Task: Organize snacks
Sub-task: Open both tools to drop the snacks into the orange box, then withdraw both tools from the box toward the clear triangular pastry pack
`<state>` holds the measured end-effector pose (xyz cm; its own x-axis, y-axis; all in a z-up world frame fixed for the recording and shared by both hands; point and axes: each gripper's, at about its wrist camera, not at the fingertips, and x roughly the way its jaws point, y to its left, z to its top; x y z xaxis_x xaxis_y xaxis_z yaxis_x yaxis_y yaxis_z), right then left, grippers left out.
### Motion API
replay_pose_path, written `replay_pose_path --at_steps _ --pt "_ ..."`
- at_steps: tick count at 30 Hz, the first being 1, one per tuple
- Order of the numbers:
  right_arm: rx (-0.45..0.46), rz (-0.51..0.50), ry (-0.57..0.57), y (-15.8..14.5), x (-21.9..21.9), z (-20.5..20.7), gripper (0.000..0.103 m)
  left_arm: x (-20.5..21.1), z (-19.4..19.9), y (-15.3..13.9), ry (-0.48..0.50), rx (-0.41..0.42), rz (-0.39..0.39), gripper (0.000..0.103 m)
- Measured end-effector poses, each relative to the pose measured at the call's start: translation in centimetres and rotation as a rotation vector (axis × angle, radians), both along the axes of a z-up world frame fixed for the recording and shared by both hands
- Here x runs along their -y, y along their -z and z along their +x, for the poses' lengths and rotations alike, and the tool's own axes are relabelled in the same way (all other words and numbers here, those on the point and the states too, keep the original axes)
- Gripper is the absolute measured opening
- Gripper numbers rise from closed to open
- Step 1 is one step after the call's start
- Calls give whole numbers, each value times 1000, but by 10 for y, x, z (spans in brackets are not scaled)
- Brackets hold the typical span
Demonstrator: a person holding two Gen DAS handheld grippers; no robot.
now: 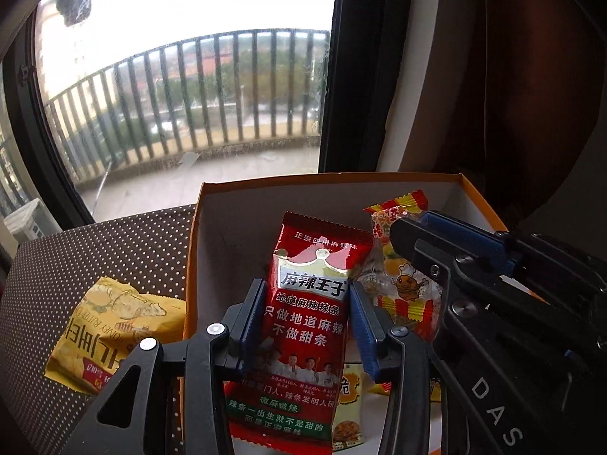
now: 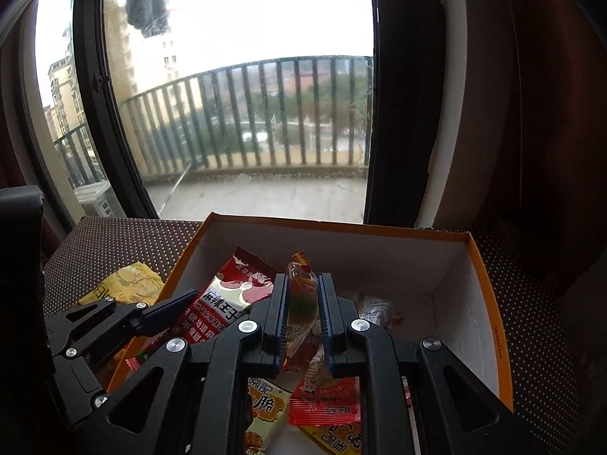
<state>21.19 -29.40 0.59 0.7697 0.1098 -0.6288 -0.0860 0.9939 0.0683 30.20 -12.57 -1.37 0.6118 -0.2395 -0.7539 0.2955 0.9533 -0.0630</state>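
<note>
Hovering over the open box (image 1: 212, 227), both hand-held grippers carry a snack.

Left hand-held gripper (image 1: 307, 318): jaws part open, blue pads (image 1: 252, 314) against the two long edges of the red spicy-strip packet (image 1: 311, 303). Packet stands upright, long axis 12-to-6 in the left wrist view, top seal toward the box's far wall. It hangs over the box's left half, just inside the left wall.

Right hand-held gripper (image 2: 301, 311): jaws as tight as they go, pinched on a clear-wrapped candy packet (image 2: 301, 292). That packet also runs 12-to-6 between the pads, twisted end pointing up and away. In the left wrist view this gripper enters from 3 o'clock, its packet just beside the red one; whether the two touch I cannot tell.

Box interior: several packets already lie on the floor at 6 o'clock below the grippers, among them a small red sachet (image 2: 326, 402) and a pale crisp packet (image 2: 261, 413). Far half of the floor looks mostly bare.

Outside the box, a yellow butter-chip bag (image 1: 114, 333) lies on the dotted bench (image 1: 114, 242) at 9 o'clock from the left gripper, which is clearly the nearer hand to it.

Judgement: both packets hang above the box floor, so release looks like the coming step. Yellow bag not yet sorted.
</note>
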Motion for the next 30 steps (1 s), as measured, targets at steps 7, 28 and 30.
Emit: replay_pose_path --at_steps 7,28,30 --pt "-116 78 -21 14 3 19 20 0 8 -2 11 -16 24 79" --pt "-57 -72 77 -11 -26 -19 77 -4 -69 -17 62 81 54 92" --pt "-44 -88 76 -14 -33 -24 78 -9 -75 -19 66 88 53 92"
